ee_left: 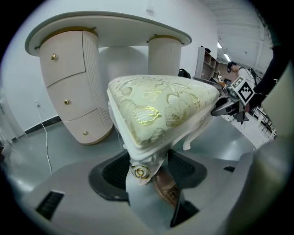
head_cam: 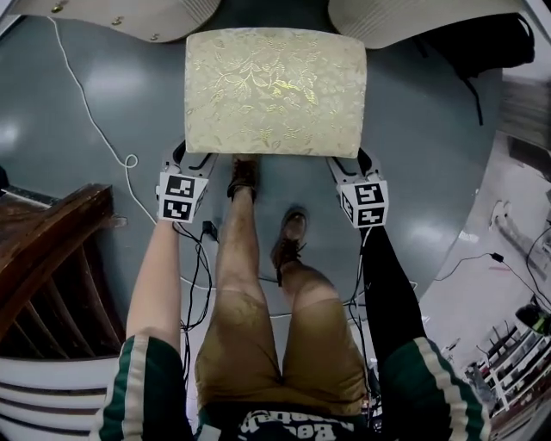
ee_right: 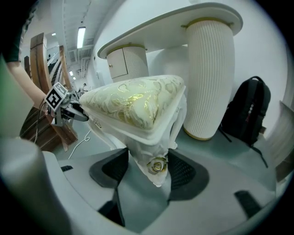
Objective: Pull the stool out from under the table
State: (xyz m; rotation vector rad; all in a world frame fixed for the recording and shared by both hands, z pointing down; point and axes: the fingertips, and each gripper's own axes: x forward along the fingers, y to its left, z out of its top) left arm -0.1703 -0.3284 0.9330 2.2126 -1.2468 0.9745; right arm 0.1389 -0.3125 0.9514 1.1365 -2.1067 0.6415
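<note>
1. Grey polished floor (head_cam: 77, 103) fills the head view, with a white table (head_cam: 129, 13) on fluted pedestals along the top edge.
2. The stool (head_cam: 275, 90), cushioned in cream with gold flowers, stands in front of the table. Its far edge is near the gap between the pedestals, and it looks mostly clear of the tabletop.
3. The left gripper (ee_left: 149, 170) is clamped on the stool's near left corner, with a pad on each side of the carved white leg by its gold rosette (ee_left: 139, 171).
4. The right gripper (ee_right: 147, 167) is clamped the same way on the near right corner.
5. A grip on each front corner probably lets the stool slide straight back without twisting.
6. The person's brown shoes (head_cam: 244, 175) stand just behind the stool, so pulling farther likely means stepping back.
</note>
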